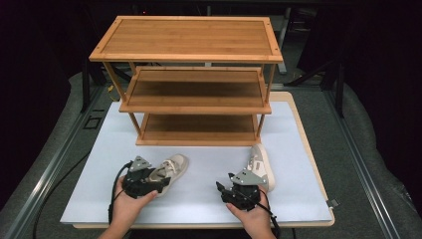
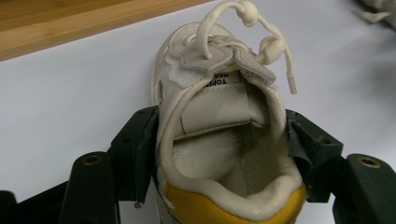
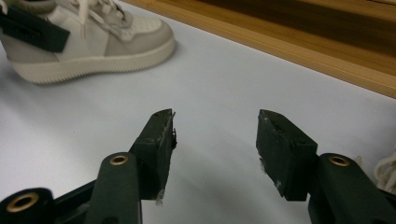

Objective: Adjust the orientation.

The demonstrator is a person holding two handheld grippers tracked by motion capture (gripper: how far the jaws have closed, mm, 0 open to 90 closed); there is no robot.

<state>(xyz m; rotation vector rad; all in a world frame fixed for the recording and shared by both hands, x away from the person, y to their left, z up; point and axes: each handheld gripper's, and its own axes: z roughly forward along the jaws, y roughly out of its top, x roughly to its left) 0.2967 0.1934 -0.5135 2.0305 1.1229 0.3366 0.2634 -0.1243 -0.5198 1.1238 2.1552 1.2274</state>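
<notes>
Left gripper (image 2: 219, 154): near the front edge of the white mat (image 1: 209, 199), left of centre; jaws clamped on the heel sides of the cream shoe (image 2: 224, 140), pads pressed against both sides of the collar. Shoe on the mat, toe toward the bamboo rack (image 1: 194, 84), laces loose, yellow lining at the heel. Right gripper (image 3: 215, 144): near the front edge, right of centre; jaws apart, nothing between them, bare mat beneath. Second shoe (image 1: 259, 164): just beyond the right gripper, toe toward the rack's right front leg.
</notes>
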